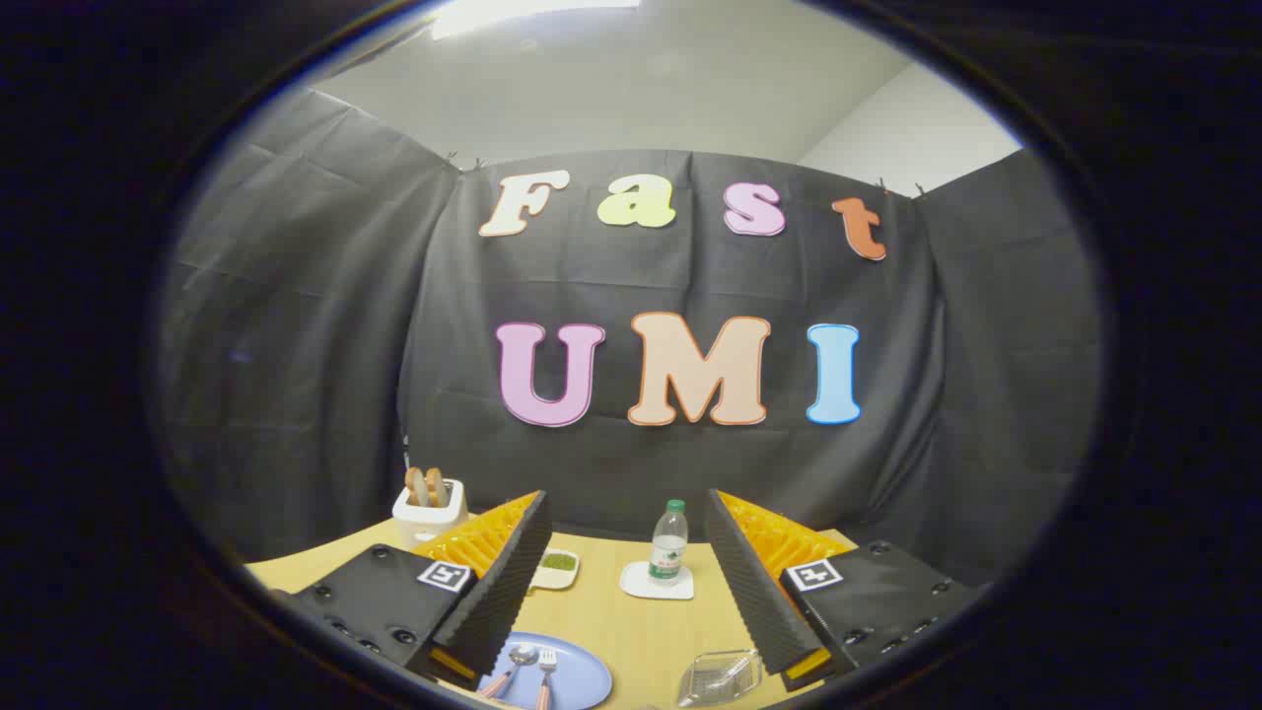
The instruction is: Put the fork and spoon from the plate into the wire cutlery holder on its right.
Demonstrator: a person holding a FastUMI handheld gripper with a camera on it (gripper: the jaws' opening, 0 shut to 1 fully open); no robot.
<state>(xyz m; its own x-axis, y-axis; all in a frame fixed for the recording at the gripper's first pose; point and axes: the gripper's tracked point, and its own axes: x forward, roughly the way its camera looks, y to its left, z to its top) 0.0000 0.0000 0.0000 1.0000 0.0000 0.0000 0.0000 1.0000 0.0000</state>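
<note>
A blue plate point(582, 680) lies on the wooden table just below and between my fingers, nearer the left one. On it lie a spoon point(515, 663) and a fork point(545, 673), side by side, both with pink handles. To the plate's right, beside my right finger, is the wire cutlery holder point(720, 676), which looks see-through here. My gripper point(628, 577) hangs above the table, open wide, with nothing between its fingers.
Beyond the fingers a water bottle point(668, 542) stands on a white coaster point(656, 584). A small white dish with something green point(555, 567) sits left of it. A white toaster with bread slices point(429, 505) stands at the table's far left corner.
</note>
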